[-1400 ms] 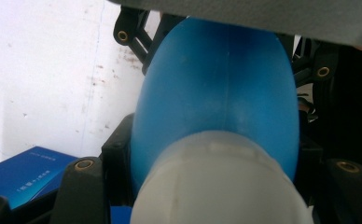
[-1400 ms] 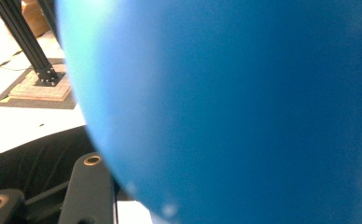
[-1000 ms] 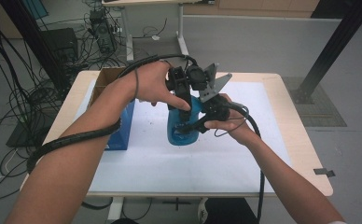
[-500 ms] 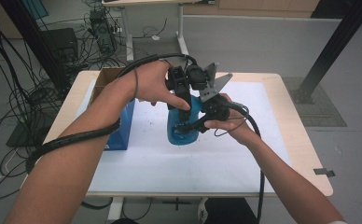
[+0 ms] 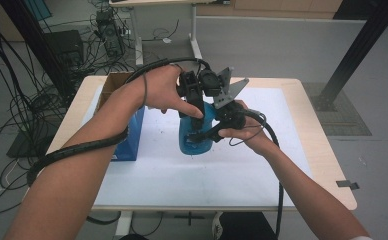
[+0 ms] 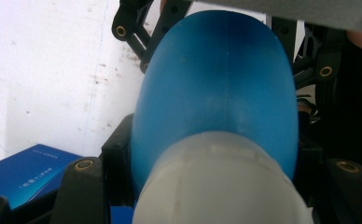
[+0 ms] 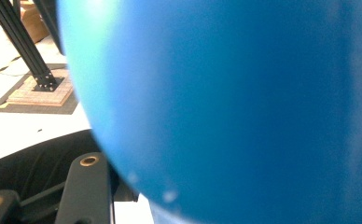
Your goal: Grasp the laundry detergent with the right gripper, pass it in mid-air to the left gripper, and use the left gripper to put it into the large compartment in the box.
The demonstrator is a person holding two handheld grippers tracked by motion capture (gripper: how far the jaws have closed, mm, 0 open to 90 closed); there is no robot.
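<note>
The blue bottle [image 5: 194,135] stands upright near the centre of the bench [image 5: 302,150], on the white sheet [image 5: 182,175] that covers most of the bench top. Its body is translucent blue, and the left gripper view shows a white cap [image 6: 216,186] at its upper end.

The left hand-held gripper [image 5: 194,97] comes down on the bottle from above, held in the person's left hand [image 5: 164,92]. In the left gripper view its 2 black jaws flank the white cap and the neck of the bottle, 1 on each side, closed in against it. This hand-held gripper grips the top of the bottle.

The right hand-held gripper [image 5: 207,134] meets the bottle from the right, at the level of the body, held in the person's right hand [image 5: 244,132]. In the right gripper view the blue wall of the bottle [image 7: 240,107] lies very close to the camera, and 1 black jaw shows at the lower left just beside it. The jaws have just been opening slightly, with the bottle body between them. Whether the pads press on the body cannot be told.

A blue box [image 5: 129,137] lies on the bench to the left of the bottle, apart from it. An open cardboard box [image 5: 113,82] sits at the far left corner of the bench, behind the blue box.
</note>
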